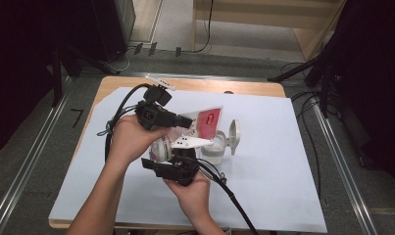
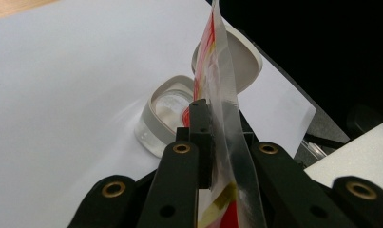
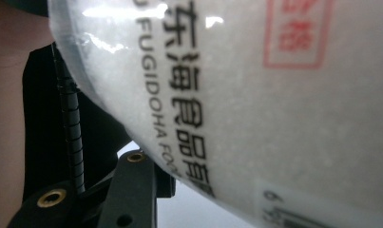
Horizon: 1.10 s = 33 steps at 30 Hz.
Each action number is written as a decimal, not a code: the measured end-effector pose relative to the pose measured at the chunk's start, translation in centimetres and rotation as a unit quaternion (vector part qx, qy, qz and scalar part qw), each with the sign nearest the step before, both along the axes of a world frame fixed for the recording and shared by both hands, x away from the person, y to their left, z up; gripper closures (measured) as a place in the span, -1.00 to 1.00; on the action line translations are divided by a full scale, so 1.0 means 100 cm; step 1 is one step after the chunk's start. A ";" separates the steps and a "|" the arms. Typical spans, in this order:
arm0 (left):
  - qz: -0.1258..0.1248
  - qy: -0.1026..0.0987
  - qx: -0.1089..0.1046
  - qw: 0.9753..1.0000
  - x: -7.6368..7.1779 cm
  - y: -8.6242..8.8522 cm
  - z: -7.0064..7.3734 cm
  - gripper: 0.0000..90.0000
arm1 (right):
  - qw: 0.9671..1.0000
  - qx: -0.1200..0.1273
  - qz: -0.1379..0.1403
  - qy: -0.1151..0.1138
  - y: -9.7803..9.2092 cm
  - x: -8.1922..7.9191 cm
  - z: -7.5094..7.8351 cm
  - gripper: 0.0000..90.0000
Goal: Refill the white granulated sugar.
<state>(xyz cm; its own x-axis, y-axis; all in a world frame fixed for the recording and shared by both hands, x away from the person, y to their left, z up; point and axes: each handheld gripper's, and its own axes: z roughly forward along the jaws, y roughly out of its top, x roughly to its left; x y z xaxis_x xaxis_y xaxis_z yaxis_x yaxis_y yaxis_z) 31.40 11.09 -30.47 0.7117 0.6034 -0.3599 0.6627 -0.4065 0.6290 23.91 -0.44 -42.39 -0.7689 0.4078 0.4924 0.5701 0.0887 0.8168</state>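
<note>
A plastic bag (image 1: 207, 121) of white granules, with a red label, hangs tilted over a small clear container (image 1: 212, 149) whose flip lid (image 1: 234, 137) stands open. My left gripper (image 1: 187, 122) is shut on the bag's upper edge. In the left gripper view the jaws pinch the bag (image 2: 217, 71) edge-on, above the container (image 2: 163, 114) and its lid (image 2: 244, 61). My right gripper (image 1: 178, 164) sits under the bag's bulging lower end. In the right gripper view the bag (image 3: 255, 95) presses close and hides one jaw, leaving one finger (image 3: 132, 190) showing.
A white sheet (image 1: 283, 171) covers most of the wooden table (image 1: 185, 84). A black cable (image 1: 234, 200) trails from the right gripper toward the front edge. Dark stands and cables crowd the floor at both sides.
</note>
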 end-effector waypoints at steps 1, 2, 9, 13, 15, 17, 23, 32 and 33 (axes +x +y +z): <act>0.000 0.000 0.000 1.000 0.000 0.000 0.000 0.91 | 1.000 0.000 0.000 0.000 0.000 0.000 0.000 0.37; -0.001 -0.001 0.000 1.000 0.000 0.000 0.000 0.91 | 1.000 0.000 0.000 0.001 0.000 0.000 0.000 0.37; 0.002 -0.006 -0.005 1.000 0.000 0.001 0.001 0.92 | 1.000 -0.006 -0.002 -0.006 -0.001 0.001 0.001 0.37; 0.004 -0.006 -0.012 1.000 0.001 0.001 0.000 0.93 | 1.000 -0.016 -0.005 -0.016 -0.001 0.002 0.002 0.34; 0.005 -0.009 -0.010 1.000 0.001 0.000 0.000 0.93 | 1.000 -0.017 -0.007 -0.018 0.000 0.001 0.002 0.33; 0.006 -0.009 -0.009 1.000 0.001 0.000 0.000 0.93 | 1.000 -0.018 -0.007 -0.018 0.000 0.002 0.002 0.35; 0.006 -0.013 -0.008 1.000 0.001 -0.003 0.000 0.92 | 1.000 -0.010 -0.014 -0.005 -0.002 0.003 0.001 0.38; 0.006 -0.015 -0.010 1.000 0.003 -0.005 0.001 0.92 | 1.000 -0.003 -0.014 0.002 -0.004 0.003 0.003 0.38; 0.006 -0.015 -0.009 1.000 0.003 -0.005 0.001 0.92 | 1.000 -0.002 -0.014 0.002 -0.004 0.004 0.003 0.38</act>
